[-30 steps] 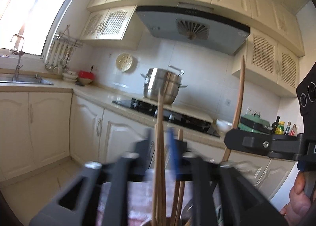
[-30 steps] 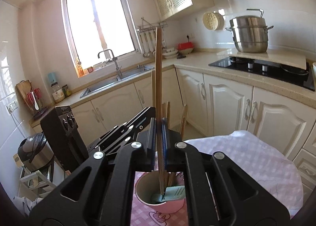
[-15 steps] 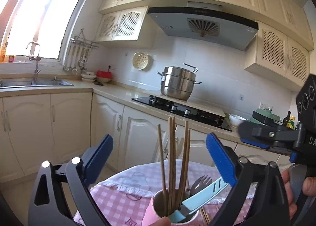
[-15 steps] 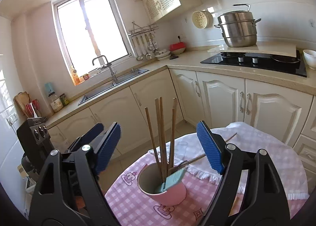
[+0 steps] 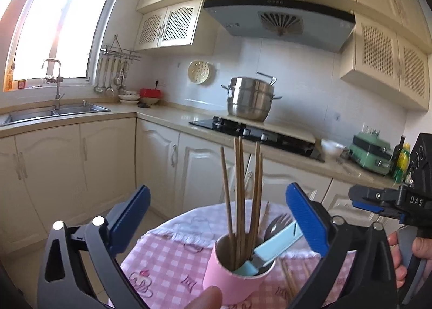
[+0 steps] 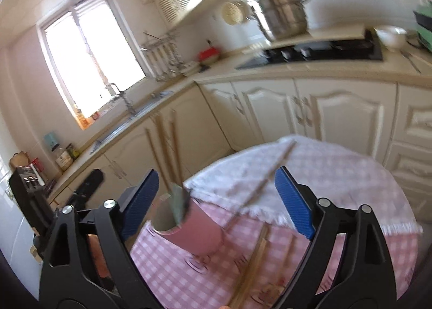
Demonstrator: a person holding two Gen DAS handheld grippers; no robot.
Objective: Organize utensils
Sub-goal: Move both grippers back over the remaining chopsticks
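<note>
Sunlit cream cabinets wrap the kitchen, with a steel steamer pot (image 5: 249, 99) on the hob and a sink (image 5: 54, 113) under the window. Nearer to me, a small round counter (image 5: 162, 255) wears a pink checked cloth with a white fringed cloth laid over its far part.

On it stands the pink cup (image 5: 235, 276), upright in the left view. Several wooden chopsticks (image 5: 239, 201) stand in it, leaning a little apart, and a light blue handled utensil (image 5: 272, 244) rests slanted against the rim, with a grey fork head (image 5: 278, 224) showing just behind it.

The left claw (image 5: 218, 222) hangs just short of the cup, its blue pads wide apart and nothing between them. The right claw (image 6: 216, 201) is likewise spread and empty; its view is smeared with motion blur and tilted toward the table beside the cup.

By my reckoning most of the job is done: the cup already holds the bulk of the utensils. What remains lies loose on the cloth, a pair of chopsticks (image 6: 251, 263) near the right claw's lower edge and a thinner stick (image 6: 270, 171) slanting across the white cloth beyond. I would guess those go into the cup next, though the blur hides whether anything else is still lying about.
</note>
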